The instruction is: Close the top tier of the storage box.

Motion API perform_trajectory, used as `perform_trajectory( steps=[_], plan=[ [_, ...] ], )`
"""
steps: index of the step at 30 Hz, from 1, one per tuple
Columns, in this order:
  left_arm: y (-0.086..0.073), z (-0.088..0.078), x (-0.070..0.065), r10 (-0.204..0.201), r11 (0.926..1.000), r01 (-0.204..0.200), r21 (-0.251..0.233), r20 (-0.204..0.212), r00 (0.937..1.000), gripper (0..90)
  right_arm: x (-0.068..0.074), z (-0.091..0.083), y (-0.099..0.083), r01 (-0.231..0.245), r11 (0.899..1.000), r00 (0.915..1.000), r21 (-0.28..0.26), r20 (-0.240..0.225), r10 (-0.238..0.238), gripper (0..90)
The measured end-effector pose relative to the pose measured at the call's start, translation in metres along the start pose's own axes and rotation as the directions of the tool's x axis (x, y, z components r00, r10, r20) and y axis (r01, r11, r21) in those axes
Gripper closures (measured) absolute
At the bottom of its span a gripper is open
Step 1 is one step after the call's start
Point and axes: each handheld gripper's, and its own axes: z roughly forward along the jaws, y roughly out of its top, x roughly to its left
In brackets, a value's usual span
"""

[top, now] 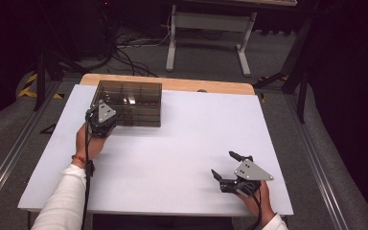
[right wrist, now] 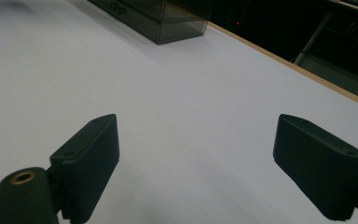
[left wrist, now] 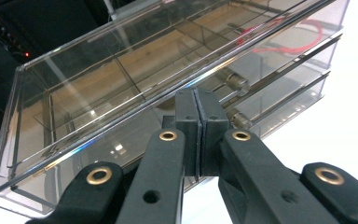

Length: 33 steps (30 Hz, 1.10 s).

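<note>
My left gripper (left wrist: 198, 116), jaws pressed together with nothing visible between them, meets the front edge of the smoky transparent plastic compartment box (top: 129, 102) at the white table's (top: 172, 158) far left. Pushing may slide the box; my right gripper (top: 230, 168) rests agape, well apart.

Dim room, table (top: 172, 143) lit from above, glare on box (left wrist: 121, 70), pics soft.

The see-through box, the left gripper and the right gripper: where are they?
See-through box (top: 139, 91), high view, on its top.
Left gripper (left wrist: 198, 105), left gripper view, between its shut fingertips.
Right gripper (top: 225, 165), high view, between its open fingertips.
</note>
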Motion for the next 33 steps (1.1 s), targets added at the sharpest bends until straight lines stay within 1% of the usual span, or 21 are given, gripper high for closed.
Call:
perform_trajectory(
  steps=[3,5,9,10,17,21,24,25,28,30,33],
  plan=[
    [0.0,-0.006,-0.001,-0.019,0.999,0.02,-0.04,0.008,0.9998,88.7,0.0,0.0,0.0,0.001,1.0,1.0,-0.001,0.001,-0.001,15.3],
    [0.0,-0.009,-0.001,-0.02,0.9983,0.02,-0.054,0.011,0.9997,88.7,-0.001,0.0,-0.001,-0.001,1.0,1.0,-0.001,0.003,0.001,15.3],
    [-0.002,-0.011,0.0,-0.018,0.9986,0.019,-0.05,0.023,0.9996,87.2,-0.001,0.0,-0.001,-0.003,1.0,1.0,0.003,0.003,0.003,15.3],
    [-0.003,-0.011,0.001,-0.027,0.9983,0.028,-0.05,0.026,0.9993,87.1,0.0,0.0,-0.001,-0.002,1.0,1.0,0.003,0.002,0.002,15.3],
    [-0.005,-0.012,0.001,-0.036,0.9978,0.037,-0.054,0.021,0.9991,78.1,0.0,0.0,-0.001,0.003,1.0,1.0,0.003,0.003,-0.003,15.4],
    [-0.005,-0.011,-0.001,-0.03,0.9983,0.031,-0.049,0.019,0.9994,65.6,0.0,0.0,-0.001,0.004,1.0,1.0,0.003,0.002,-0.004,15.4],
    [-0.005,-0.012,-0.004,-0.029,0.9981,0.027,-0.056,-0.034,0.999,46.4,0.0,0.0,-0.001,0.004,1.0,1.0,0.001,0.002,-0.004,15.5],
    [-0.005,-0.012,-0.005,-0.03,0.9979,0.028,-0.059,-0.041,0.9987,42.7,0.0,-0.001,-0.001,0.004,1.0,1.0,0.0,0.003,-0.004,15.6],
    [-0.004,-0.013,-0.005,-0.034,0.9973,0.03,-0.067,-0.061,0.9976,33.9,0.0,0.0,-0.001,0.003,1.0,1.0,0.001,0.003,-0.003,15.6],
    [-0.004,-0.013,-0.005,-0.037,0.9971,0.032,-0.068,-0.064,0.9973,29.1,0.0,0.0,-0.001,0.005,1.0,1.0,0.003,0.002,-0.005,15.6],
    [-0.004,-0.014,-0.005,-0.041,0.9962,0.037,-0.079,-0.058,0.9975,22.8,0.0,0.0,-0.001,0.004,1.0,1.0,0.004,0.001,-0.004,15.6]
  ],
)
